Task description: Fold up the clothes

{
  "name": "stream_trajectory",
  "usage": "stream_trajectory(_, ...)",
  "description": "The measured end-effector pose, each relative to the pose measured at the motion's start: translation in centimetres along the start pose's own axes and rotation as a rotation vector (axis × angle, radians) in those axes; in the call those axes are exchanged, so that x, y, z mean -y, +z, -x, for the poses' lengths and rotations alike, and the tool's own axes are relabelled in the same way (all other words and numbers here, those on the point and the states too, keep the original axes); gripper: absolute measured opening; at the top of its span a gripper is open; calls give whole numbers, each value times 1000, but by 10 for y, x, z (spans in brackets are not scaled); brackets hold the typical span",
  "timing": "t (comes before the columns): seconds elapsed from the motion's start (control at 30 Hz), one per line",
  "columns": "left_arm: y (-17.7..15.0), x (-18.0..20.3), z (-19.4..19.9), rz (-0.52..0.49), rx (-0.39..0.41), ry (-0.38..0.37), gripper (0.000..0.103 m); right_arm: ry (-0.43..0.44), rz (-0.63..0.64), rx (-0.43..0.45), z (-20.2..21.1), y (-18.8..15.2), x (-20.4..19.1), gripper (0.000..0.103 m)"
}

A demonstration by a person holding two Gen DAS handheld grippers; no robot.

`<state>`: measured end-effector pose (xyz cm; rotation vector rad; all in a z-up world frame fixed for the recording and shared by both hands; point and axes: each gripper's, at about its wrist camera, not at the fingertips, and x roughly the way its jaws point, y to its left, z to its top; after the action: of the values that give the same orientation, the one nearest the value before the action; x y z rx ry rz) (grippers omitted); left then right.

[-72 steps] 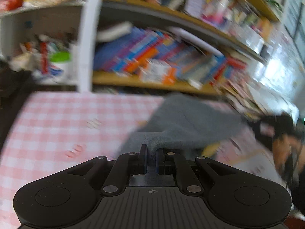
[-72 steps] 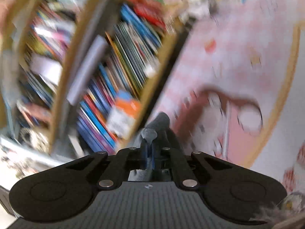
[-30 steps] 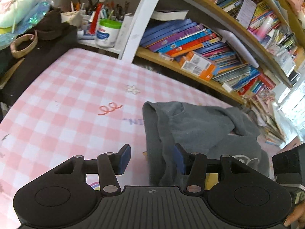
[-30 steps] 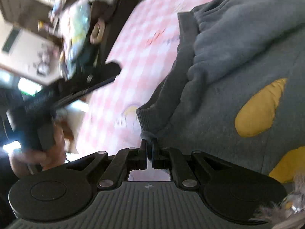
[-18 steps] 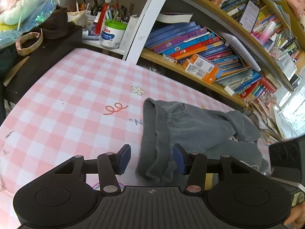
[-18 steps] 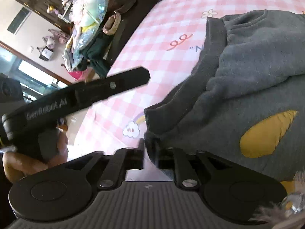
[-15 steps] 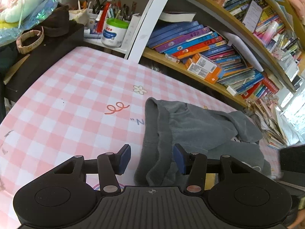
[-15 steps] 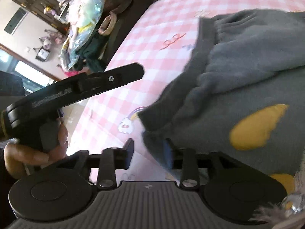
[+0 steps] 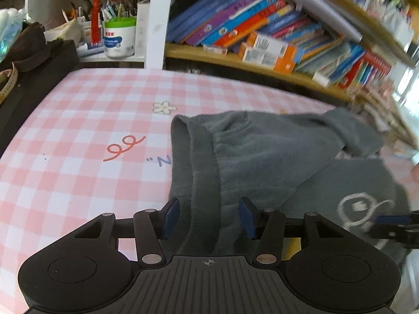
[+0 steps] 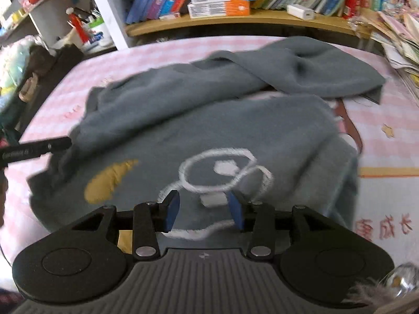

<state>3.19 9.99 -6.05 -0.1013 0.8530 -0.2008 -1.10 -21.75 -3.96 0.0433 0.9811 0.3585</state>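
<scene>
A grey sweatshirt (image 9: 262,157) with a white drawing and a yellow patch (image 10: 110,180) lies crumpled on the pink checked cloth (image 9: 78,120). It also shows in the right wrist view (image 10: 209,120). My left gripper (image 9: 208,218) is open, its jaws either side of the ribbed hem (image 9: 193,172) at the garment's left edge. My right gripper (image 10: 204,210) is open and empty just above the white drawing (image 10: 222,172). One sleeve (image 10: 314,68) lies folded across the back.
Shelves of books (image 9: 248,31) run behind the table. A white tub with a green lid (image 9: 119,38) and pens stand at the back left. Dark bags (image 9: 28,52) sit at the left edge. Stacked papers (image 10: 398,34) lie at the right.
My right gripper let go of the hem, opened, and swung over the middle of the sweatshirt. My left gripper stayed open and moved closer over the hem.
</scene>
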Motion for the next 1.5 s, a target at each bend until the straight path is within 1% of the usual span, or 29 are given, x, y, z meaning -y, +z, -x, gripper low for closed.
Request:
stream_trajectory(0.07, -4, 4, -7, -20, -22, 16, 52, -5, 19, -6, -2, -6, -4, 41)
stream_trajectory(0.1, -6, 6, -10, -40, -28, 27, 53, -11, 30, -12, -4, -9, -8, 43)
stream_trajectory(0.2, -11, 12, -12, -113, -18, 67, 55, -14, 74, -35, -10, -11, -18, 50)
stream_trajectory(0.23, -12, 12, -11, -127, -17, 76, 57, -12, 86, -41, -12, -11, -21, 52)
stream_trajectory(0.27, -12, 11, -11, -130, -19, 83, 57, -10, 98, -47, -14, -10, -24, 52)
stream_trajectory(0.4, -12, 1, -10, -96, -31, 108, 58, -3, 111, -54, -16, -8, -28, 53)
stream_trajectory(0.6, -13, -22, -3, -23, -26, 173, 58, 32, 122, -17, -5, -7, -26, 53)
stream_trajectory(0.63, -13, -27, -2, -13, -26, 177, 58, 36, 122, -12, -3, -7, -26, 53)
stream_trajectory(0.73, -14, -40, 1, -3, -24, 180, 64, 43, 115, -2, 0, -7, -25, 53)
stream_trajectory(0.87, -14, -48, 5, 0, -17, 169, 65, 45, 90, 25, 11, -6, -21, 53)
stream_trajectory(0.9, -14, -50, 6, 1, -15, 167, 65, 39, 74, 37, 15, -5, -18, 55)
stream_trajectory(1.0, -14, -55, 9, 7, -7, 155, 65, 16, 13, 69, 24, -3, -5, 55)
stream_trajectory(1.07, -14, -54, 17, 16, 14, 142, 65, -1, -32, 84, 30, -4, 5, 55)
stream_trajectory(1.17, -16, -52, 29, 23, 50, 140, 65, -59, -73, 106, 37, -4, 16, 56)
stream_trajectory(1.23, -18, -50, 38, 28, 74, 138, 65, -112, -99, 118, 40, -5, 22, 63)
stream_trajectory(1.3, -19, -48, 44, 27, 89, 137, 65, -155, -128, 110, 38, -5, 30, 65)
stream_trajectory(1.37, -22, -44, 41, 12, 78, 134, 65, -193, -166, 78, 31, -6, 40, 65)
stream_trajectory(1.5, -28, -38, 31, -24, 29, 155, 65, -195, -223, 36, 20, -11, 50, 66)
